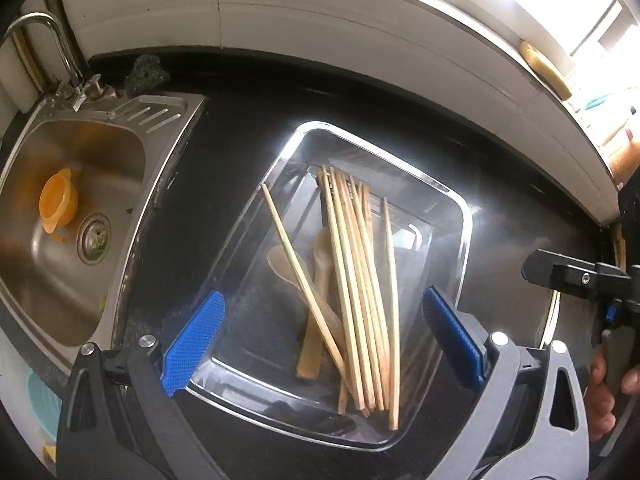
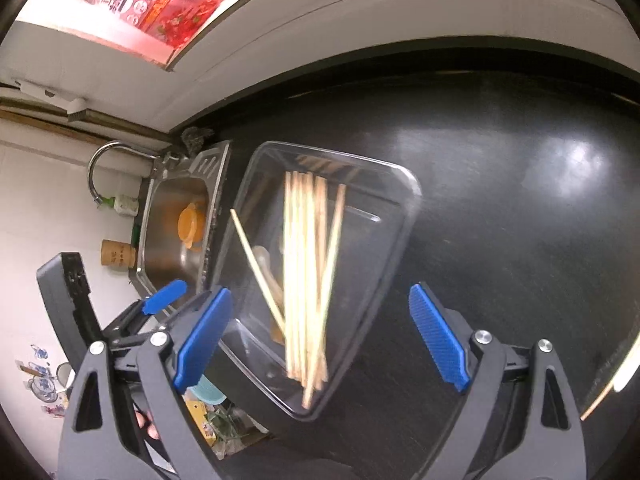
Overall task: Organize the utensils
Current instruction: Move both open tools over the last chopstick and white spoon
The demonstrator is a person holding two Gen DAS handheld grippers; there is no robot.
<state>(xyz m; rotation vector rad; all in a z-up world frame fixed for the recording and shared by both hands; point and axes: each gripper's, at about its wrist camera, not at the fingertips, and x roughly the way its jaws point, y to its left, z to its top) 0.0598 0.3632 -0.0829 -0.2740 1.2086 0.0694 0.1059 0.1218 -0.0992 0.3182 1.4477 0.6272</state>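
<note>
A clear plastic tray [image 1: 464, 216] lies on the black counter. In it are several bamboo chopsticks [image 1: 356, 280] bundled lengthwise, one lying askew across two wooden spoons [image 1: 278, 262]. My left gripper [image 1: 323, 300] is open, its blue pads spread wide above the tray's near end, and nothing is between them. In the right wrist view the same tray [image 2: 412, 188] and chopsticks [image 2: 304, 260] appear slightly blurred. My right gripper [image 2: 320, 294] hangs open over the tray's near corner, empty.
A steel sink [image 1: 120, 128] with an orange bowl [image 1: 58, 200] and a faucet [image 1: 44, 24] sits left of the tray. A white wall runs behind the counter. A thin stick [image 2: 600, 396] shows at the right counter edge. A hand [image 1: 600, 396] shows at the right.
</note>
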